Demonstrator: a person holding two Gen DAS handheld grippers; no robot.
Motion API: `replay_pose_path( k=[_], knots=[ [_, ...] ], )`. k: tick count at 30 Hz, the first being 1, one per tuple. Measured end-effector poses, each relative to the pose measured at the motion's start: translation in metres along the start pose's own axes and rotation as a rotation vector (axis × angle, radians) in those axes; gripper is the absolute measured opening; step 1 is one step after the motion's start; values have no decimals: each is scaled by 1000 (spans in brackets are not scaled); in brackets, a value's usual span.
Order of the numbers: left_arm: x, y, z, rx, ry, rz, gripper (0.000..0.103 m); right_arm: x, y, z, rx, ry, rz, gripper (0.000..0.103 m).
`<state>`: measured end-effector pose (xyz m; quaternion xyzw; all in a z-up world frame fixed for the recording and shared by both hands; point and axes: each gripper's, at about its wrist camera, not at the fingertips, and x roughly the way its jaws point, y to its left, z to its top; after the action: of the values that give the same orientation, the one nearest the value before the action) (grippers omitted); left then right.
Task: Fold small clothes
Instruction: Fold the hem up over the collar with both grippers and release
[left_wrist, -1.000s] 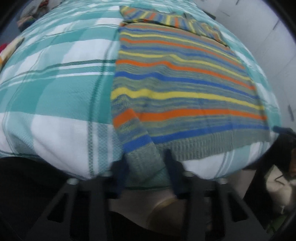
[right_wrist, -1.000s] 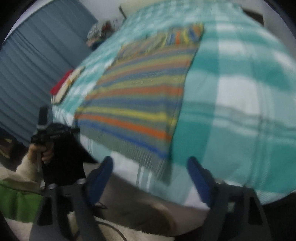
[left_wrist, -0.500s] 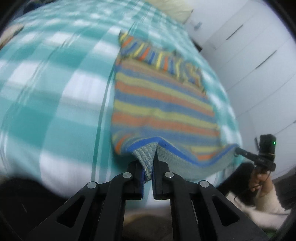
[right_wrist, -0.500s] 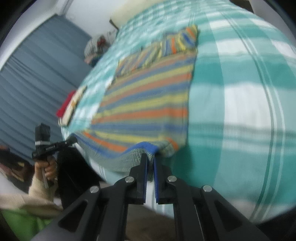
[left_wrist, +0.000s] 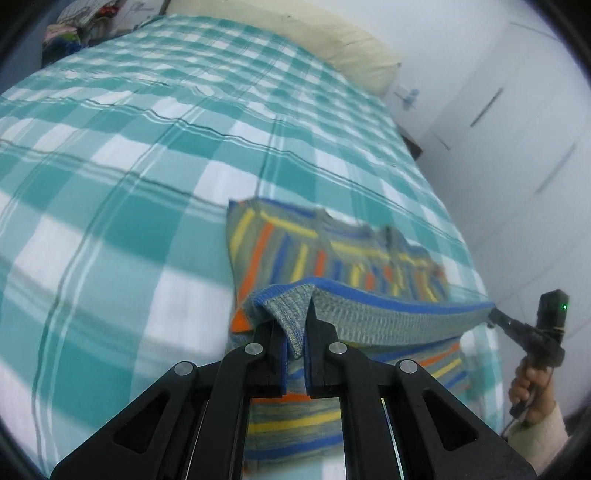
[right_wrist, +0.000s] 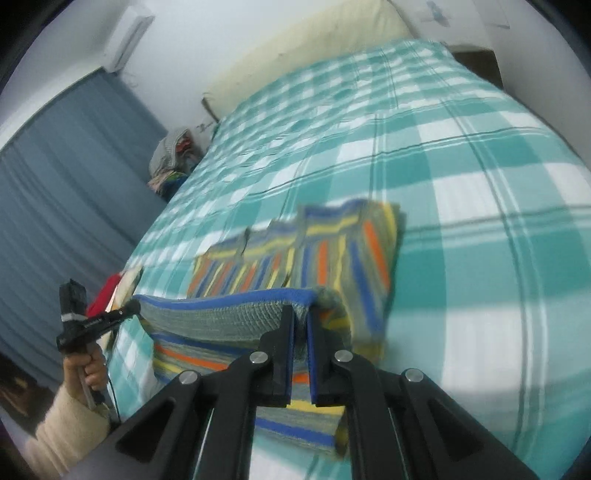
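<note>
A striped knit sweater (left_wrist: 332, 258) in grey, orange, yellow and blue lies on the teal and white plaid bed (left_wrist: 129, 184). My left gripper (left_wrist: 295, 328) is shut on the left corner of its ribbed hem. My right gripper (right_wrist: 301, 317) is shut on the right corner of the same hem; it also shows in the left wrist view (left_wrist: 493, 317). The hem (right_wrist: 229, 314) is lifted and stretched between both grippers above the sweater's lower part. The collar end (right_wrist: 295, 251) lies flat beyond it.
A cream pillow (left_wrist: 332, 40) lies at the head of the bed. A pile of clothes (right_wrist: 173, 155) sits by the blue curtain (right_wrist: 55, 184). White wardrobe doors (left_wrist: 517, 129) stand on the right. A red item (right_wrist: 105, 291) lies at the bed's left edge.
Both grippers closed on the hem corners, then lifted and carried the hem forward over the sweater toward the collar. The sweater is now partly doubled over.
</note>
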<state>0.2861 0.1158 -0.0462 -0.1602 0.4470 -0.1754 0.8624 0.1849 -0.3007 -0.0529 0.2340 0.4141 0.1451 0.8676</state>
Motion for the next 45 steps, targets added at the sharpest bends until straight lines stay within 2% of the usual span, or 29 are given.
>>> replay_pose_path(
  k=[4,9,12,13,14,16,18,21,24,26,27,28,29,30,31,32,33,34,36,38,41,42,45],
  knots=[
    [46,6,30,-8,27,33,4,44,-23,42,43,20,-34,6],
    [107,15,63,-29,64,71,7,88,-62,70,146,48,-44,6],
    [125,25,85,-95,48,120,23,113,-87,86,256,-8,-14,11],
    [122,30,91,-124,21,125,36,115,-94,88,298,-35,-10,18],
    [113,35,94,-155,-19,121,48,113,-101,89,350,-80,9,32],
    [91,43,94,-163,-66,112,59,103,-107,89,383,-144,23,34],
    [75,45,86,-115,-62,136,60,87,-104,90,335,-161,6,34],
    [51,44,56,-28,-3,153,60,64,-90,85,208,-127,-28,34],
    [29,40,7,35,98,102,61,39,-67,54,72,-34,-9,34],
    [23,35,-27,75,155,105,68,29,-54,24,5,62,12,35],
    [23,32,-36,81,167,117,70,25,-49,9,-17,98,23,37],
    [25,30,-48,81,178,128,70,22,-45,-11,-28,136,34,45],
    [29,28,-56,78,191,128,69,24,-43,-23,-26,160,39,52],
    [33,26,-63,74,204,125,68,31,-42,-36,-25,188,44,52],
    [37,23,-69,77,213,127,48,37,-39,-45,-32,217,46,46],
    [41,19,-71,92,223,129,13,41,-41,-53,-37,236,43,13],
    [43,16,-73,109,241,128,7,48,-40,-57,-42,259,16,4],
    [41,15,-74,118,241,138,6,50,-43,-63,-33,270,-27,3],
    [37,16,-73,117,243,137,6,40,-50,-68,21,270,-52,3],
    [42,21,-75,103,249,143,5,34,-53,-73,18,272,-73,3],
    [51,15,-75,168,248,187,6,43,-55,-78,37,281,-89,3],
    [50,14,-75,175,243,194,8,43,-55,-78,37,278,-92,3],
    [38,19,-77,121,221,223,24,32,-53,-78,32,244,-100,4]
  ],
)
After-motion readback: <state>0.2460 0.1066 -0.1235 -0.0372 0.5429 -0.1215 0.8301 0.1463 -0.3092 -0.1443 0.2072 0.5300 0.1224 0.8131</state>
